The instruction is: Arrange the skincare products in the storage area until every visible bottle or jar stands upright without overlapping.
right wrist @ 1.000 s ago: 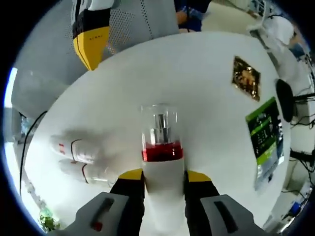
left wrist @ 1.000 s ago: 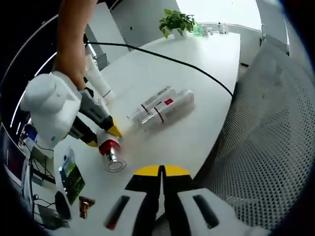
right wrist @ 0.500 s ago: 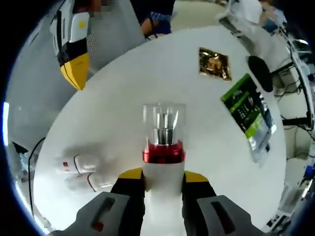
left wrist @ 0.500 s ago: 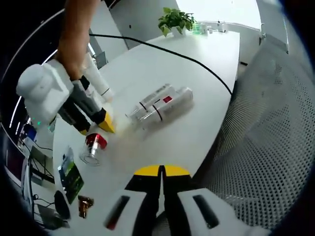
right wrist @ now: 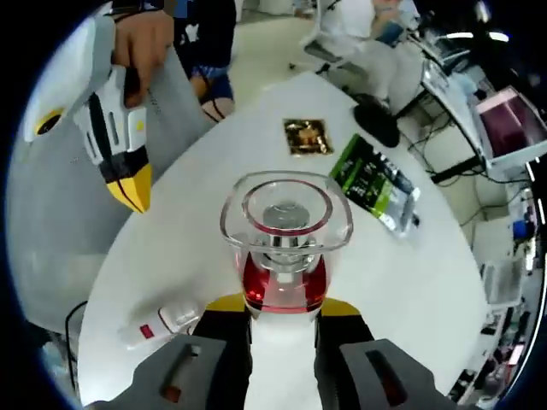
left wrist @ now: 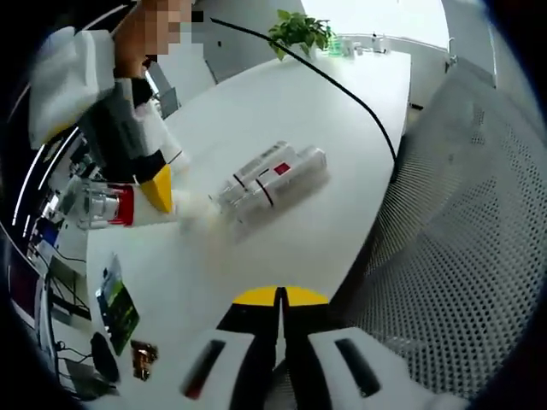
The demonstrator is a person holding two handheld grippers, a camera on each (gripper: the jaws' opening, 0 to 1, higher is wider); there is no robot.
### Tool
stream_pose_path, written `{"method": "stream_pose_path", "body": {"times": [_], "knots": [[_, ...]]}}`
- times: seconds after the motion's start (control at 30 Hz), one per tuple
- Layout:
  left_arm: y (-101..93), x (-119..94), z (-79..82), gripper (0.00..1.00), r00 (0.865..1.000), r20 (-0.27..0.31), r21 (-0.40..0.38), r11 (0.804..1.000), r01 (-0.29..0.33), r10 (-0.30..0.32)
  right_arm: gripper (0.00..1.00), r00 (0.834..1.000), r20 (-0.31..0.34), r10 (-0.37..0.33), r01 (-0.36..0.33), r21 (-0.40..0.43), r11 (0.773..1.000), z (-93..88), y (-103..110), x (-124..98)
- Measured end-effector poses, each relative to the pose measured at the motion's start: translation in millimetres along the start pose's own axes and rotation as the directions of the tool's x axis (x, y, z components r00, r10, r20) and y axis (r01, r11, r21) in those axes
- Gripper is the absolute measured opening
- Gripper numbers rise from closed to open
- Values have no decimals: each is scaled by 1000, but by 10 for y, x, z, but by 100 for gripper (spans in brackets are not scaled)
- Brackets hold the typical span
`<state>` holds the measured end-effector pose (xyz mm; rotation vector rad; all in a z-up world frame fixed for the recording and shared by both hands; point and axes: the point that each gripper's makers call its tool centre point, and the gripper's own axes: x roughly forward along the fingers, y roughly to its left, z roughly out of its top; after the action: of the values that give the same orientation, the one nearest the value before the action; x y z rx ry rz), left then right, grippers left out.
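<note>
Pump bottle gripped, potted plant far

In the right gripper view the right gripper has its two jaws closed on the white body of a bottle, and the clear cap points away from the claw. In the left gripper view this same gripper is at the upper left, above the table. The left gripper has its yellow tips pressed together with nothing between them. In the right gripper view a hand holds the left gripper, tips down.
</note>
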<state>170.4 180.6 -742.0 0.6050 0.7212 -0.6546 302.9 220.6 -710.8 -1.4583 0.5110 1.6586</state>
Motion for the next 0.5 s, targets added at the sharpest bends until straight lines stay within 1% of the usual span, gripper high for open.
{"method": "stream_pose_path", "body": {"times": [0.03,0.1,0.17,0.23,0.27,0.3,0.4,0.43,0.47,0.5], "knots": [[-1,-1,3,1,1000,1,1,1000,0,0,21,1000,10,-3,3,25,1000,2,9,-9],[-7,1,11,1,1000,4,3,1000,2,-2,21,999,36,23,-26,101,995,23,70,-54],[-18,1,18,1,1000,5,10,1000,5,-5,21,999,48,-3,-2,112,994,54,36,-103],[-24,-1,20,1,1000,6,15,1000,8,-8,21,998,57,-15,7,129,992,68,23,-123],[-26,2,22,1,1000,8,16,1000,9,-10,21,997,67,-34,23,164,986,74,-1,-149],[-25,4,23,1,1000,9,17,1000,8,-9,21,997,69,-38,26,172,985,78,-8,-163],[-23,-3,41,2,1000,19,17,1000,8,-9,21,991,106,-85,52,277,960,91,-57,-255],[-17,-17,74,3,999,38,16,1000,7,-7,21,985,131,-110,61,333,941,99,-81,-307],[-26,-34,128,4,997,70,-4,1000,15,-15,21,978,155,-138,69,386,920,107,-95,-364],[-58,-55,201,7,993,110,-30,999,36,-32,21,974,166,-156,74,415,907,105,-101,-404]]}}
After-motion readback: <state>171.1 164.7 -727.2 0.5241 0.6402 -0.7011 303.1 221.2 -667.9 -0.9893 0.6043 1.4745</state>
